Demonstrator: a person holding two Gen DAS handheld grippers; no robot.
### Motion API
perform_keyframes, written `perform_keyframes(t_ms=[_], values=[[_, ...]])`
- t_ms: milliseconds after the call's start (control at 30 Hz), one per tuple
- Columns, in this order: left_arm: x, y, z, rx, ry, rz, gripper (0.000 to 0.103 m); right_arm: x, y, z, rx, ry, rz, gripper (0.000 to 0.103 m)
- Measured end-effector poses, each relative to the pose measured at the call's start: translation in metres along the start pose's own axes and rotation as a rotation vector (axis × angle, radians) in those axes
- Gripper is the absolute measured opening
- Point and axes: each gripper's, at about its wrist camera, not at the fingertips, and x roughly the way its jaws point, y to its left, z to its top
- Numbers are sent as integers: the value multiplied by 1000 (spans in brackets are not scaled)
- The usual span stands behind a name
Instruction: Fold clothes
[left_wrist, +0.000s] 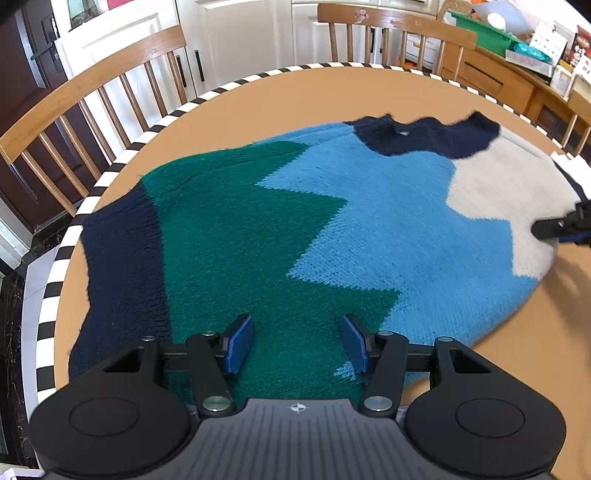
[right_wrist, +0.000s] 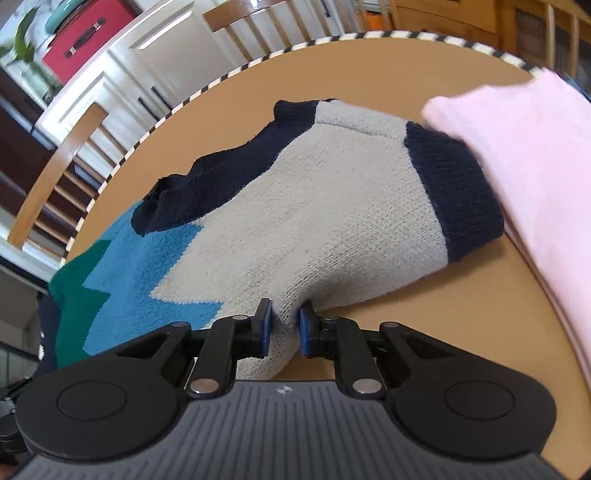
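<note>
One knitted sweater (left_wrist: 332, 229) lies spread flat across the round bench (left_wrist: 258, 107), its navy hem toward the striped rim on your left side, the green and blue bands through the middle, and the grey shoulder with its navy cuff (right_wrist: 454, 195) toward your right. Your right hand-held gripper (right_wrist: 285, 328) has its jaws drawn narrow on a bunched fold of the grey knit at the near edge, with the blue pads pressing the fabric from both sides. Your left hand-held gripper (left_wrist: 297, 341) hovers over the green band with its jaws about half apart and nothing between them; the pads do not touch the knit as far as the view shows. To do this fold well, take a matching pinch at the near edge with the left before you lift, so both corners rise together and the edge stays straight. Keep the pinch deep enough that the loose knit does not slip out, and carry the edge low across the body rather than high, since thick wool is likely to sag and drag. Mind the pink garment (right_wrist: 535, 166) lying just beside the cuff on the right: it touches or overlaps the sleeve end and could be pulled along.
</note>
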Motion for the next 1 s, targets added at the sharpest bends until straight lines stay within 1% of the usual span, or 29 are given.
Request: perform_keyframes(t_ms=[100,267,367,500,733,833,1000], values=[[-3,-4,-3,7,5,-5,56,8,2,13,-72,41,21,14],[-7,-9,-6,-6,15,-12,56,22,-4,44,-92,139,83,14],[-11,-15,-7,-19,27,-9,56,30,-6,57,-93,169,109,14],[-18,-24,-10,-48,51,-6,56,39,-3,73,-141,206,128,14],[-35,-50,-19,-85,72,-46,55,55,12,101,-244,257,138,14],[-41,-64,-22,-93,82,-71,55,61,21,111,-301,268,133,14],[-51,-93,-27,-104,93,-108,55,74,39,126,-362,291,124,14]])
